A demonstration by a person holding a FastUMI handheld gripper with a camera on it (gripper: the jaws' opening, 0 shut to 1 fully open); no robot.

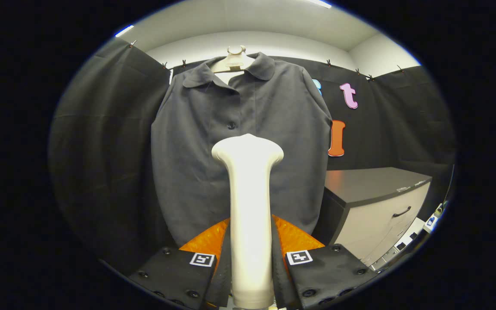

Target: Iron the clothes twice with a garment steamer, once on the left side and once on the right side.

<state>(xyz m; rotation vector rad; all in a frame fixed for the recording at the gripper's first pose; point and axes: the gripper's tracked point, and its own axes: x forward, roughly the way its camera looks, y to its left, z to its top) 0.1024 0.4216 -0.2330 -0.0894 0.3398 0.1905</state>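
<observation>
A dark grey buttoned shirt hangs on a pale hanger in front of the black cloth wall. My gripper is shut on the white garment steamer, both fingers pressing on its handle. The steamer stands upright between the fingers, its wide head reaching up in front of the shirt's middle, just below a dark button. I cannot tell whether the head touches the cloth. The steamer hides the lower part of the shirt's button line.
A low cabinet with a dark top and pale drawers stands to the right of the shirt. Small items lie on the floor beside it. Black cloth walls close in the left and the back.
</observation>
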